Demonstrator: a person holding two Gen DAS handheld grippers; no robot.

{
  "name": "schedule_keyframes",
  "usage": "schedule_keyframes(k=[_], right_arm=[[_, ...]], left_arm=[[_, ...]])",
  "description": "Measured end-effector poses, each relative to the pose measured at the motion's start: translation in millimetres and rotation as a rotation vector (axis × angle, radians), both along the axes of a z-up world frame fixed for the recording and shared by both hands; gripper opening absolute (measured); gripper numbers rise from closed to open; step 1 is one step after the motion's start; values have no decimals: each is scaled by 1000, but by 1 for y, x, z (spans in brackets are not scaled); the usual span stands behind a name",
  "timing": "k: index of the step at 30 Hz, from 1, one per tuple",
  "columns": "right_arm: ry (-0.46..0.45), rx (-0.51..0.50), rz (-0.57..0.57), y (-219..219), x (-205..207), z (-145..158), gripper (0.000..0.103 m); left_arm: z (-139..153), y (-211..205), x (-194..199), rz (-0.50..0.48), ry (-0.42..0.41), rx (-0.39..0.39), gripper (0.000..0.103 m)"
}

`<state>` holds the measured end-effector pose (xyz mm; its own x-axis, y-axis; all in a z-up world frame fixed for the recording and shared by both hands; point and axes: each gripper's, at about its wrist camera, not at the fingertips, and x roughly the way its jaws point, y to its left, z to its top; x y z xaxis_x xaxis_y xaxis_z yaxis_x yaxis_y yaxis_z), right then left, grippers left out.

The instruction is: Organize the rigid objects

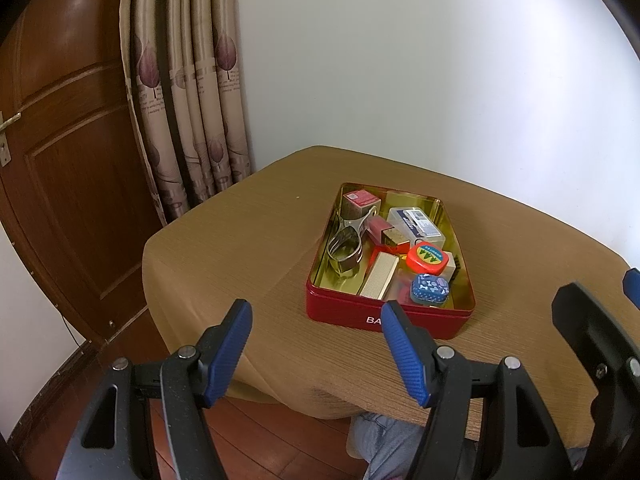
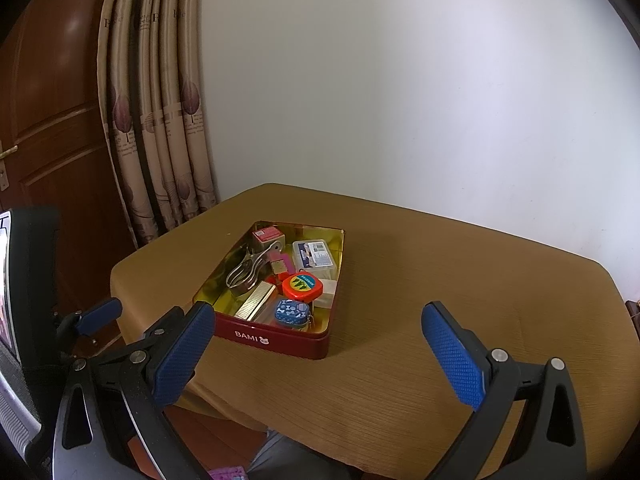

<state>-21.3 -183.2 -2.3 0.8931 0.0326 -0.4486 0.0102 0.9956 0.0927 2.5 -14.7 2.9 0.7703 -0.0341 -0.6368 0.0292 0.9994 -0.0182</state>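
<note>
The left gripper (image 1: 316, 344) is hovering with its blue-padded fingers (image 1: 232, 356) spread wide and empty above the near table edge. The right gripper (image 2: 316, 356) is likewise gaping, nothing between its pads. Just beyond both, the red BAMI tin (image 2: 272, 338) is sitting on the tan-clothed table (image 2: 440, 280), holding a metal clip (image 1: 346, 246), an orange tape measure (image 1: 426, 258), a small blue patterned tin (image 1: 430, 288), a ribbed gold case (image 1: 380, 276) and a clear plastic box (image 1: 416, 222).
</note>
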Motion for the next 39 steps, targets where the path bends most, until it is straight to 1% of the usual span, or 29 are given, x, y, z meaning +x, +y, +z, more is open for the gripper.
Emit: schedule_keyframes(k=[9,19,25,31,34,39], right_arm=[[0,1,0,0,0,0,102],[1,2,-1,1,0,0,102],[1,4,0,3,-2,-1,102],[6,4,5,4,-2,-2,102],[6,4,4,6,-3,-2,102],[9,4,2,8,-6,-3,102]], left_arm=[[0,-2,-1,-1,-14,21,69],[0,-3,-1,0,-11,27,69],[2,-5,-4,-4,-32,44,69],[2,-4,-4,-1,-33,48,69],[2,-5,-3,0,-30,63,69],[1,-3,-2,-2,-18,53,69]])
